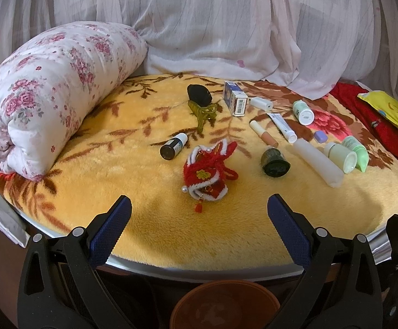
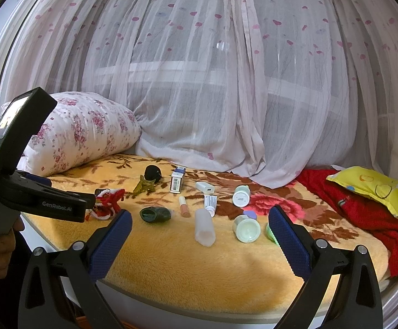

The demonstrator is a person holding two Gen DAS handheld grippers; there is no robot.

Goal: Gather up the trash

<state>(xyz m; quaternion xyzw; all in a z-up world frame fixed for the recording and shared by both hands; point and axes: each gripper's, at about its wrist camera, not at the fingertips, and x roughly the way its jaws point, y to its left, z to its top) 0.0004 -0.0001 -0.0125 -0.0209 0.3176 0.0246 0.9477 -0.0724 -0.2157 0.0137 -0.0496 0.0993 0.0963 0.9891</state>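
Several small items lie on the yellow flowered blanket [image 1: 133, 192]: a red knitted pouch [image 1: 207, 170], a dark bottle with a white cap [image 1: 173, 146], a dark green jar [image 1: 275, 162], a long white tube [image 1: 318, 163], a blue-white carton [image 1: 235, 101], a lip gloss [image 1: 263, 133] and pale green bottles [image 1: 341, 155]. My left gripper [image 1: 199, 208] is open and empty, just short of the pouch. My right gripper [image 2: 199, 219] is open and empty, with the white tube [image 2: 205, 226] and a pale green bottle [image 2: 246, 229] between its fingers' lines. The left gripper's body [image 2: 42, 203] shows at the left of the right wrist view.
A rolled floral quilt [image 1: 42, 93] lies at the left. Sheer curtains [image 2: 199, 82] hang behind. A red cloth [image 2: 363, 211] and a yellow cushion [image 2: 374, 186] lie at the right. A brown bin's rim [image 1: 226, 307] shows below the bed edge. A black clip [image 1: 199, 95] and an olive hair claw [image 1: 203, 112] lie further back.
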